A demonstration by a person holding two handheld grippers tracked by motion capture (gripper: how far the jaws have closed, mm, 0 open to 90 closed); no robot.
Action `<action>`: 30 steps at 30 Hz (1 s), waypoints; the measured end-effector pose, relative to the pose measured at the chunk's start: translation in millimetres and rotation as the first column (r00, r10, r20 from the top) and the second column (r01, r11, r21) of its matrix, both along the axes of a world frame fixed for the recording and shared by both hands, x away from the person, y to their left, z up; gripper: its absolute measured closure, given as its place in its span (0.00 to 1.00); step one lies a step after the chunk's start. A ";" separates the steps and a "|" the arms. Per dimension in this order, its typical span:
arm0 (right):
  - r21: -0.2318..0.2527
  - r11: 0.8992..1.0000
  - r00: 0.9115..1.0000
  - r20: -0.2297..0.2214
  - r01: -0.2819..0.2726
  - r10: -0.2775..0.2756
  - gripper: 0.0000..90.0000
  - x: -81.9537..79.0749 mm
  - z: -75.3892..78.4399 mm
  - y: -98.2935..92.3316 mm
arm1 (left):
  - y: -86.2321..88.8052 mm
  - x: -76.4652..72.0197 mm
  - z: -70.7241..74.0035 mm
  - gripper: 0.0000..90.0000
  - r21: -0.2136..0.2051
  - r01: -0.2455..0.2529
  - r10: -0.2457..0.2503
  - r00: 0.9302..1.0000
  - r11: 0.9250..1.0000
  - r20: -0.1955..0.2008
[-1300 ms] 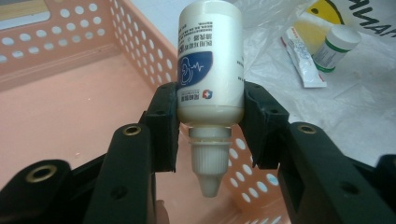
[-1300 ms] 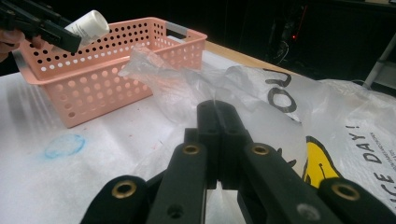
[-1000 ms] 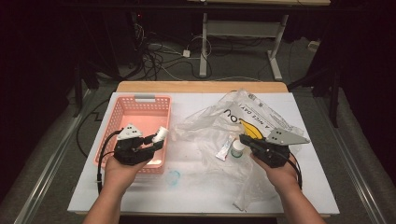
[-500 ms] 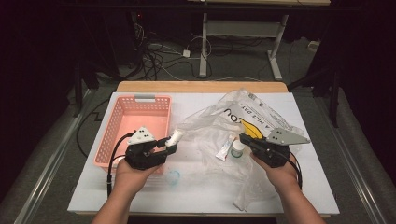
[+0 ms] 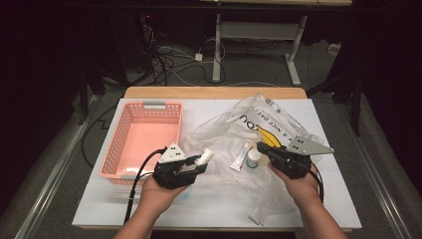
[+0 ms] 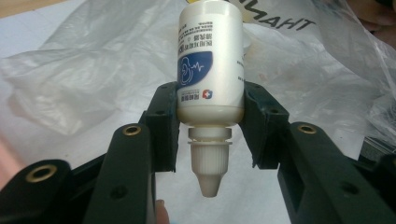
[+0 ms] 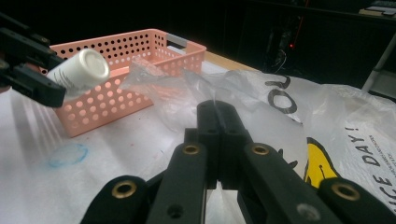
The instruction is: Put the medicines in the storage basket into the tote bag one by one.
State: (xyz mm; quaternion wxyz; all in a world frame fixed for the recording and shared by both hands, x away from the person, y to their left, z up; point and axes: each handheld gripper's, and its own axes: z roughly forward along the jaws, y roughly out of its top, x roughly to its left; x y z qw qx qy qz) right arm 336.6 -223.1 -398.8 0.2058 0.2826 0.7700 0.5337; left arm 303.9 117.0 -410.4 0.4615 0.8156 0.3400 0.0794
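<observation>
Bottle (image 6: pixel 210 74), clamped in left gripper (image 5: pixel 191 167), has moved from basket (image 5: pixel 144 134) toward bag (image 5: pixel 259 129).

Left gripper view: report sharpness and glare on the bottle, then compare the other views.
Left gripper view: white bottle sharp, soft sheen, label readable. Right gripper view: its black jaws blur up close, pink basket clearer. High view: lit table, dark surroundings.
</observation>
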 end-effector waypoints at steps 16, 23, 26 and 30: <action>-0.004 1.000 1.000 0.000 0.003 -0.003 1.00 1.3 -0.5 1.6 | -35.7 5.0 -18.6 0.65 0.050 0.049 -0.050 0.999 0.998 0.002; 0.007 1.000 1.000 0.000 0.005 -0.005 1.00 2.1 0.9 2.2 | -51.2 11.2 -21.8 0.65 0.061 0.072 -0.073 0.997 0.996 0.003; 0.009 1.000 1.000 0.000 0.005 -0.005 1.00 2.2 1.0 1.6 | -52.8 14.5 -22.8 0.65 0.039 0.085 -0.085 0.996 0.996 -0.007; 0.011 1.000 1.000 -0.001 0.007 -0.007 1.00 1.4 0.6 0.8 | -55.3 18.7 -27.3 0.65 0.029 0.095 -0.095 0.995 0.995 -0.018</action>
